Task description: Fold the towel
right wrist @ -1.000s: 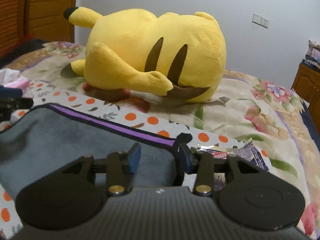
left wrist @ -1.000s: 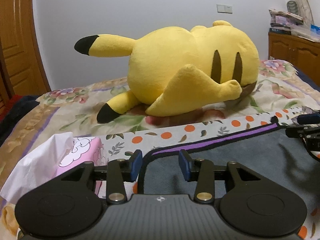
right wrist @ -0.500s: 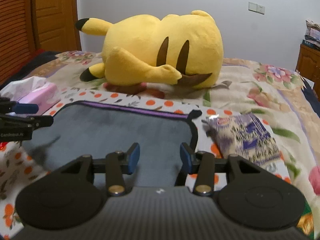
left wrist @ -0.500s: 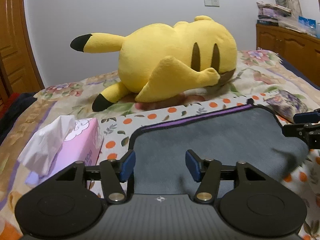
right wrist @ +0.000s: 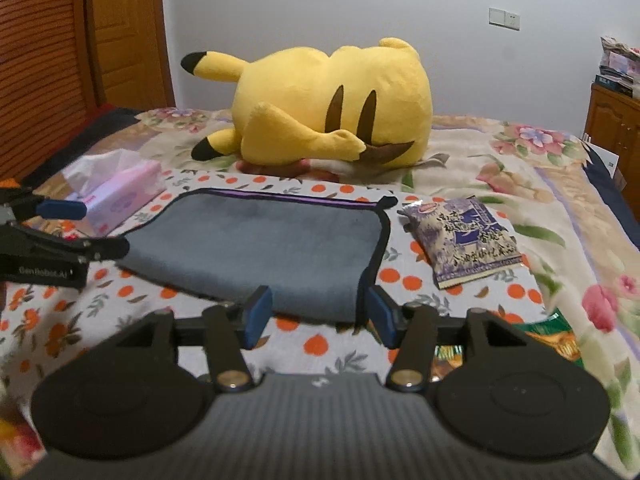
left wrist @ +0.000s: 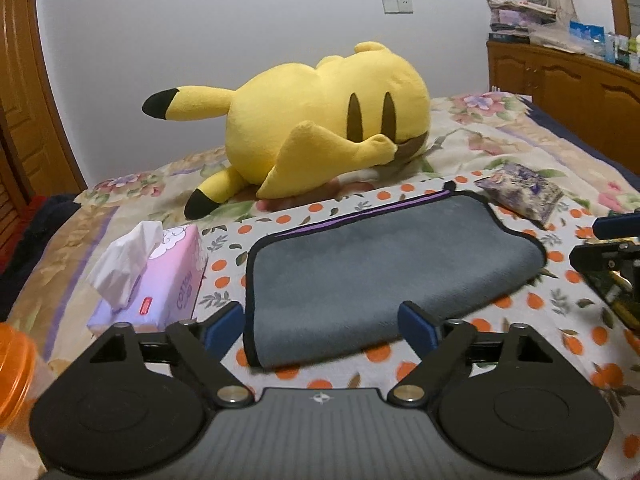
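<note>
A grey towel with black trim and a purple stripe lies folded in half on the orange-dotted sheet, fold edge toward me. It also shows in the right wrist view. My left gripper is open and empty, just short of the towel's near left corner. My right gripper is open and empty at the towel's near right corner. Each gripper shows at the edge of the other's view: the right gripper and the left gripper.
A big yellow plush lies behind the towel. A pink tissue box stands left of it, a purple snack packet right of it. An orange object sits at far left. A wooden cabinet stands at the right.
Both grippers have pulled back from the towel's far edge toward me and opened wider. The towel now lies released and folded in half.
</note>
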The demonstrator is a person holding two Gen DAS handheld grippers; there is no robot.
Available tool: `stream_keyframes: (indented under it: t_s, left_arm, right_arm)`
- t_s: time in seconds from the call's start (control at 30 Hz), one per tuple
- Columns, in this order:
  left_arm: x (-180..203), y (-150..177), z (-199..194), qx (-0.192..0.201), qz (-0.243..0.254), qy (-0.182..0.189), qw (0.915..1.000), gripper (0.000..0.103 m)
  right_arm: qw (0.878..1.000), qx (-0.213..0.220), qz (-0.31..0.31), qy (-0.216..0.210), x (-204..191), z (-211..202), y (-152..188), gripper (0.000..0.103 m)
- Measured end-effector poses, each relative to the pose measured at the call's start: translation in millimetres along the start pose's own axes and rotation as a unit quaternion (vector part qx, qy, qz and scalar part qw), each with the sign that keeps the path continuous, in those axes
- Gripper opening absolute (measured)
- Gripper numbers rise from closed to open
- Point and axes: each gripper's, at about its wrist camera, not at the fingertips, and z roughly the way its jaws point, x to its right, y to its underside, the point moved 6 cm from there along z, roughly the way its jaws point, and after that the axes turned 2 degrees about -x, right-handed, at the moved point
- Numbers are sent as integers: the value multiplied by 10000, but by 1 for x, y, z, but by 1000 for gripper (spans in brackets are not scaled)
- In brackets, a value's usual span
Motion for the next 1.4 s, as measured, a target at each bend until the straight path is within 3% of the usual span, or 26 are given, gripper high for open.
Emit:
stream_keyframes:
  t_s: [0.47,0.53,0.67,0.83,0.97,1.4]
  left_arm:
    - [15,7,-64,93,-68,133,9998,101]
    - [16,8,-72,102,-44,107,9999,103]
    - [16,9,-86,112,-86,107,9998,103]
    - [17,12,-104,129,-112,46,9998,103]
    - [19,13,-118,167,-144,29,9998,103]
    - [24,15,-163,243,-289,-18,9993,103]
  right_arm:
    - [9997,198,117,5,-7,-56,4,59]
    - [9997,195,128,18,-8,-60,6,63]
    - [9996,225,132,61,-10,-71,10,81]
    - [9997,198,87,104,-12,-80,15,87]
    - [9996,245,93,137,-14,-90,19,102]
    - [9992,358,106,170,-28,-132,19,103]
